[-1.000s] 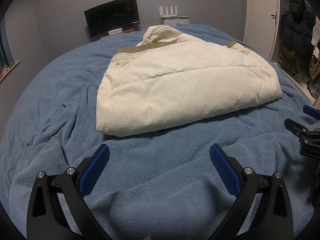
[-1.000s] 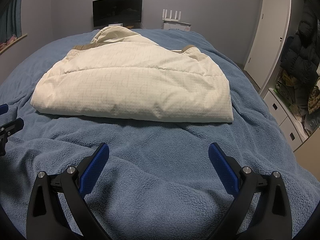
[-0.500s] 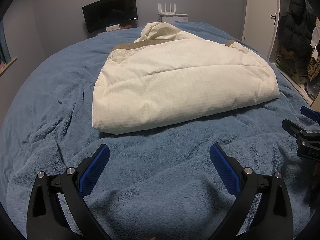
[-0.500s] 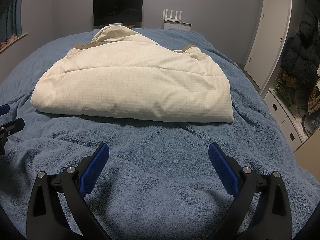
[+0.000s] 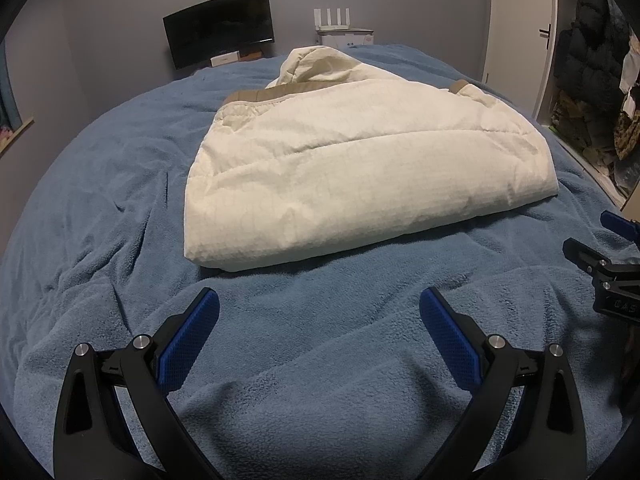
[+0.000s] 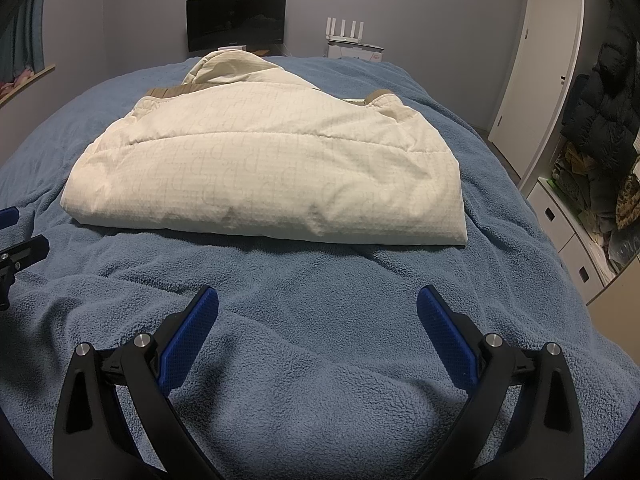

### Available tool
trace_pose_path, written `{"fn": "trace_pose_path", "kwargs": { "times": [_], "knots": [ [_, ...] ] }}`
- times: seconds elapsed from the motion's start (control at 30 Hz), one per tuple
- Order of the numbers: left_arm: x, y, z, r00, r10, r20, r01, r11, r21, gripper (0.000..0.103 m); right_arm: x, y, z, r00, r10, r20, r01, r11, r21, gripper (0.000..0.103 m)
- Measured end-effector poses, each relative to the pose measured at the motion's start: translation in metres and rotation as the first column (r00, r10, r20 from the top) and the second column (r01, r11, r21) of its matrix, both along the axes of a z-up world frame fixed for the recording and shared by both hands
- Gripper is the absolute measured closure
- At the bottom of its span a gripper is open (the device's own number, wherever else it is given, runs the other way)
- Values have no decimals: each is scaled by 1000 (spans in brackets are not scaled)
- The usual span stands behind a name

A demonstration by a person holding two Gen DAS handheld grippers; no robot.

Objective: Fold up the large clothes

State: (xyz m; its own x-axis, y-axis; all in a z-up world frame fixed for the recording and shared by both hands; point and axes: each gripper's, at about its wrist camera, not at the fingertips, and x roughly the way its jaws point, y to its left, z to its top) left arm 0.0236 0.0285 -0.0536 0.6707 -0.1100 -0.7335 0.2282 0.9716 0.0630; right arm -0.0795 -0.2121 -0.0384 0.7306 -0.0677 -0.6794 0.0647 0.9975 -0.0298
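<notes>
Both your left gripper [image 5: 319,312] and right gripper [image 6: 318,310] hover spread and empty over the blue fleece blanket [image 6: 320,320]; folded cream jacket [image 6: 272,180] lies ahead, monitor [image 6: 236,20] against grey wall

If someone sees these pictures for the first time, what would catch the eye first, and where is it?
First the cream jacket, folded into a thick pad with its hood toward the far wall, lying in the middle of the blue blanket. Next the two open hand-held grippers, left and right, low over the blanket on the near side, touching nothing. Behind the bed stands a dark monitor.
</notes>
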Motion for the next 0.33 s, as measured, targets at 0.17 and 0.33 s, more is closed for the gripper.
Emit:
{"fn": "trace_pose_path", "kwargs": {
  "times": [0.17,0.33],
  "knots": [
    [1,0,-1,1000,-6,-12,7,1000,7,6,0,0,0,1000,0,0,0,1000,0,8],
    [1,2,-1,1000,-5,-17,5,1000,0,6,0,0,0,1000,0,-1,0,1000,-1,8]
  ]
}}
